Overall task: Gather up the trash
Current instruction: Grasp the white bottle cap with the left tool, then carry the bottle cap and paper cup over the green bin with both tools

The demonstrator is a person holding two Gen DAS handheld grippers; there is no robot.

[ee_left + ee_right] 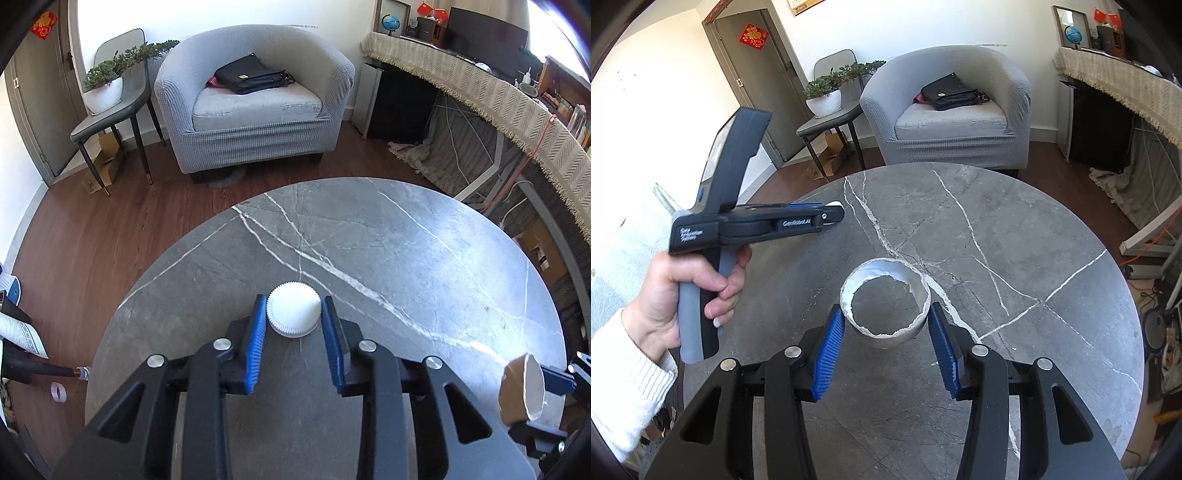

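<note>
A round grey marble table (406,251) stood on a dark wood floor (110,229). Beyond it sat a grey armchair (255,99) bearing a black bag (247,75), and to its left a potted plant (105,86) rested on a chair (110,118).

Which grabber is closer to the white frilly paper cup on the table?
Left. The left gripper has the white fluted paper cup right between its blue fingers. The right gripper is off to the side, around a torn paper cup.

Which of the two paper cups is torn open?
The brown-sided paper cup between the right gripper's pads: its bottom is ripped out. The white fluted cup in the left gripper is whole.
</note>
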